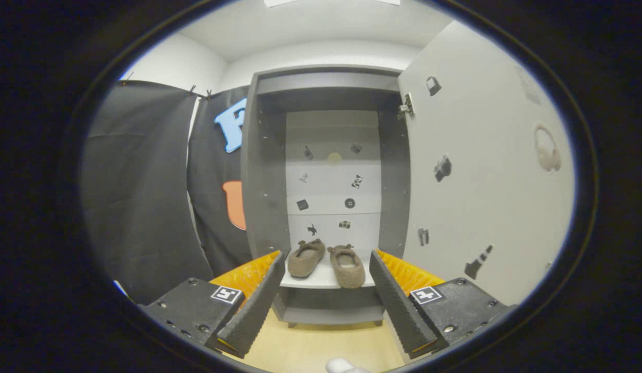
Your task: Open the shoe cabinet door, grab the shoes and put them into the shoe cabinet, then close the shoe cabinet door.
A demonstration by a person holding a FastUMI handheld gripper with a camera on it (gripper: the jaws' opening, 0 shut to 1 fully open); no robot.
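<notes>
Two brown fuzzy slippers [327,261] lie side by side on the pale lower shelf [321,281] inside the grey shoe cabinet [264,171]. The cabinet door [486,171] stands swung wide open to the right, its white inner face dotted with small stickers. My gripper [326,290] hangs open in front of the cabinet, well back from the shelf, and nothing sits between its fingers. The slippers show beyond the gap between the two fingers.
Black cloth walls [144,191] hang to the left of the cabinet. Light wooden floor [315,347] spreads below the cabinet base. The cabinet's back panel [331,176] carries small stickers. A small white object [341,366] peeks in on the floor, closest to me.
</notes>
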